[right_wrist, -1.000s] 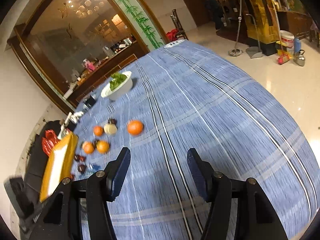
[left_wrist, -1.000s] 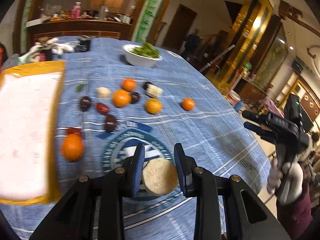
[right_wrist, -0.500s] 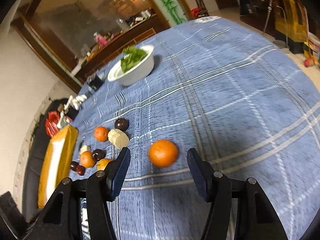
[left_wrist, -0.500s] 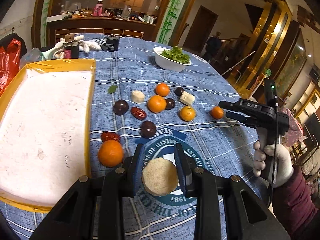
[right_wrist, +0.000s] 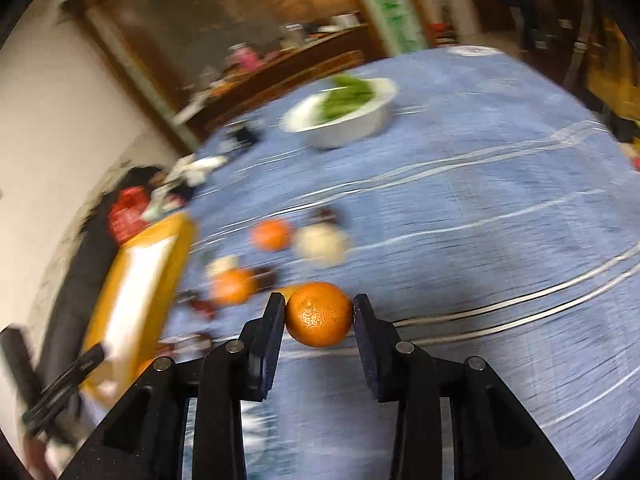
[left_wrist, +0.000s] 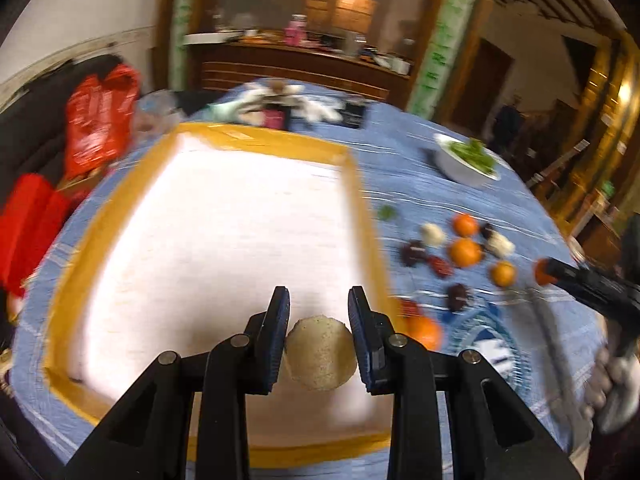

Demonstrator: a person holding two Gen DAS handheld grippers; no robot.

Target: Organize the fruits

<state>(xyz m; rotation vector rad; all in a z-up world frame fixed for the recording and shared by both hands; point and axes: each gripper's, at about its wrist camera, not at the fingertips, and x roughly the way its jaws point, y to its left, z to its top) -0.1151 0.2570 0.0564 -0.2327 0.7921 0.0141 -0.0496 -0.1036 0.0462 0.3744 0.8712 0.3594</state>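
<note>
My left gripper (left_wrist: pixel 319 320) is shut on a pale round fruit piece (left_wrist: pixel 320 356) and holds it over the near right part of the white tray with a yellow rim (left_wrist: pixel 366 216). My right gripper (right_wrist: pixel 319 302) has a small orange (right_wrist: pixel 319 320) between its jaws; they are closing and both pads touch its sides, just above the blue cloth. The left wrist view shows that gripper (left_wrist: pixel 560 272) at the far right. Loose oranges (left_wrist: pixel 465 252), dark fruits (left_wrist: pixel 414 252) and pale pieces (left_wrist: pixel 434 234) lie right of the tray.
A white bowl of greens (right_wrist: pixel 344 116) stands further back on the blue checked tablecloth (right_wrist: pixel 500 208). Another orange (left_wrist: pixel 425 332) lies beside the tray's right rim. Red bags (left_wrist: pixel 100 120) and small clutter sit beyond the tray's far edge.
My left gripper swung left with the pale piece, from over the cloth's printed logo to over the tray. My right gripper reached the lone orange and closed on it.
</note>
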